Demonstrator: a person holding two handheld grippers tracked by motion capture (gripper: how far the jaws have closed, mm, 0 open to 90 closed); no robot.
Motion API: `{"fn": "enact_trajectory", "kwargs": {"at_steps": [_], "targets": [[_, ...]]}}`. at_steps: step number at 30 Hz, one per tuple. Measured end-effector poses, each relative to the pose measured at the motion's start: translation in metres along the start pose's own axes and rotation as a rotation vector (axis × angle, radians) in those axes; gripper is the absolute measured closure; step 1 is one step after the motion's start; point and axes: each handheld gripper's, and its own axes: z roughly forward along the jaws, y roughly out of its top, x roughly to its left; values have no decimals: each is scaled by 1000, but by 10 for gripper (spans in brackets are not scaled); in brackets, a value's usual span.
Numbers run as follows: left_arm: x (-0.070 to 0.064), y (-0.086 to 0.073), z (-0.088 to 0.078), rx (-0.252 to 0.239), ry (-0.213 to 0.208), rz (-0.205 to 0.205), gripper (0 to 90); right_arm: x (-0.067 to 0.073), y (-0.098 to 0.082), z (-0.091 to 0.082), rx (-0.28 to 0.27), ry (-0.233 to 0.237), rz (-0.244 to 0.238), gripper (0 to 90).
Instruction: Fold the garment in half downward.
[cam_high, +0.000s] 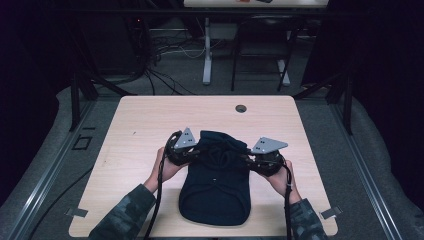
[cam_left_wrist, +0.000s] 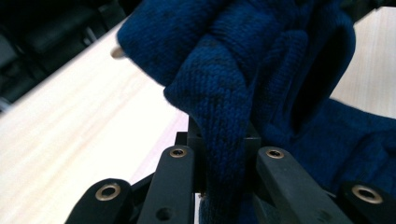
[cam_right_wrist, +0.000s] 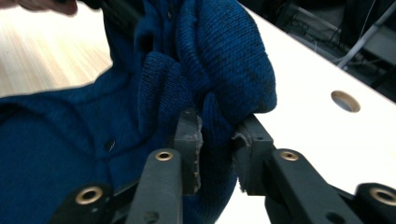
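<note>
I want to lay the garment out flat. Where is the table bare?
Bare wood runs along the table's far edge, around the round hole, and down both side edges. The near middle is crowded: the blue knit garment, pinched by the left tool and right tool.

Mid-table is blocked by the dark blue knit garment (cam_high: 216, 185), w/ left gripper (cam_high: 192, 152) and right gripper (cam_high: 248, 159) clamped on its bunched far edge from either side, so no way through betw. them. Bare tabletop (cam_high: 140, 125) to the left, right and far of it gives free room. Only break on the far side: small round hole (cam_high: 241, 108). Near edge is crowded by both forearms.
</note>
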Motion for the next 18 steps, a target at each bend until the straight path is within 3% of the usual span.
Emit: {"fn": "enact_trajectory", "kwargs": {"at_steps": [5, 9, 12, 14, 16, 18], "targets": [[-4, -2, -5, -11, 24, 43, 821, 0, -3, 4, 61, 41, 68, 665], [-9, -6, -11, -18, 55, 103, 820, 5, -4, 6, 81, 26, 64, 717], [-17, -8, -16, -15, 118, 202, 819, 12, -5, 5, 64, -32, 15, 737], [-21, -9, -19, -14, 140, 235, 819, 18, -5, 6, 60, -59, -29, 740], [-23, -11, -21, -11, 142, 239, 818, 23, -6, 6, 62, -73, -70, 740], [-21, -14, -21, -18, 115, 195, 813, 26, -7, 6, 60, -77, -92, 740]]}}
